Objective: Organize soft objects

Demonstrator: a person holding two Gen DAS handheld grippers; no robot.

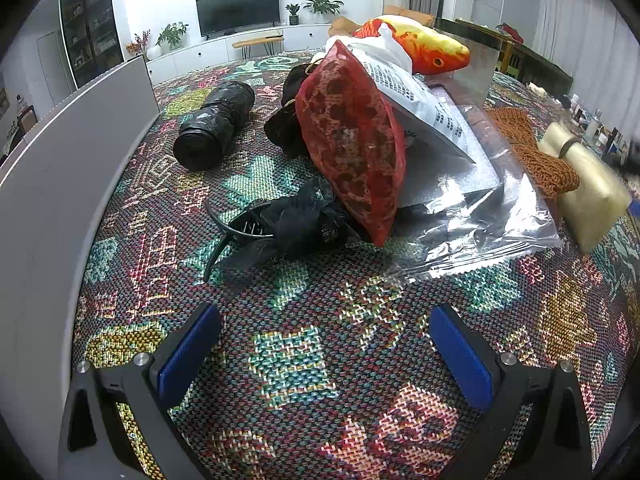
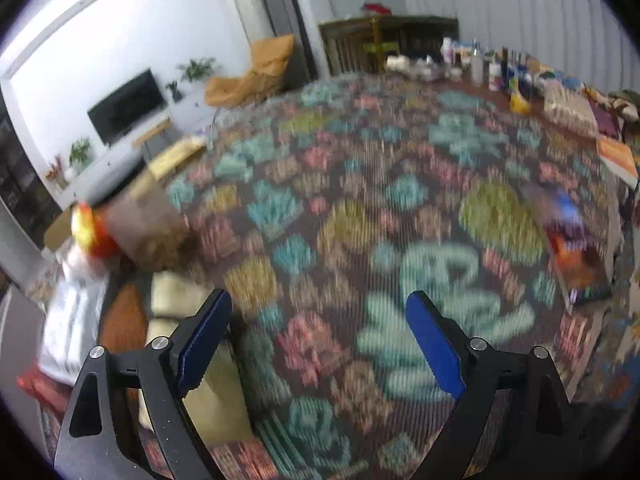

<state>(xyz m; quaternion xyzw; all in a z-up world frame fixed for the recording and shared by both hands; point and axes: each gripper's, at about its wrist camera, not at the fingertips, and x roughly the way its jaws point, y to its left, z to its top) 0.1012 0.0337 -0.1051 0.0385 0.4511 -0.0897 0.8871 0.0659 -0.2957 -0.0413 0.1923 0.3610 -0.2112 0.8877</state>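
In the left wrist view a red mesh bag (image 1: 352,136) leans upright against a white printed pouch (image 1: 412,92) and a silver foil bag (image 1: 472,224). A black lace hair clip (image 1: 280,224) lies in front of it. A black roll (image 1: 216,124) lies to the left, an orange plush fish (image 1: 420,44) behind, a rust knit cloth (image 1: 532,148) and a gold cushion (image 1: 588,188) to the right. My left gripper (image 1: 324,344) is open and empty, low over the patterned cloth, short of the clip. My right gripper (image 2: 320,336) is open and empty; its view is blurred.
A grey box wall (image 1: 60,184) runs along the left. A clear container (image 1: 472,56) stands behind the pile. In the right wrist view bottles (image 2: 480,64) and books (image 2: 616,156) line the far and right table edge; the plush fish (image 2: 88,232) and cream cushion (image 2: 208,392) lie at left.
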